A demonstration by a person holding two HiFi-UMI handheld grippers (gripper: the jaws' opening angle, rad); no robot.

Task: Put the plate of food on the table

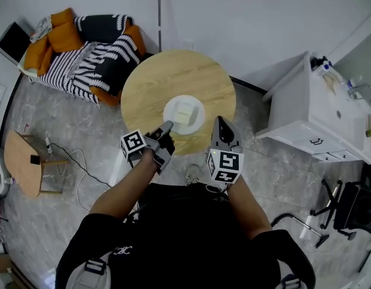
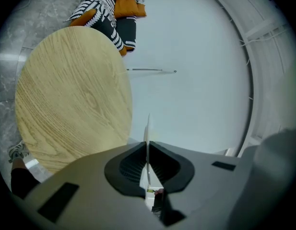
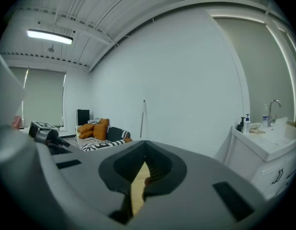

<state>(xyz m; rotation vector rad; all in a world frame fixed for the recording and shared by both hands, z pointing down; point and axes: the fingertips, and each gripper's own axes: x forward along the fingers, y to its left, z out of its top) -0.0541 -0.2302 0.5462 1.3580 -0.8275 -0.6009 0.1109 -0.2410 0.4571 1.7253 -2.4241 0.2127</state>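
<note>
Over near half of round table: plate of food, whether set down unclear. Left gripper clamped on near rim, likely keeping it level. Right gripper closed, empty, held aside, clear of plate.

Black T-shirt (short sleeves, grey straps).

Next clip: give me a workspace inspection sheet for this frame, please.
Surface: round wooden table.
Job's things: white plate holding a pale food block, over the table's near side.
Clutter: nothing seen.
Grippers: left gripper fingers shut on the plate's rim; right gripper shut, empty, at the table's edge.
Cables: cable on the floor, left.
Surroundings: sofa with orange cushions; white sink cabinet; small side table.
</note>
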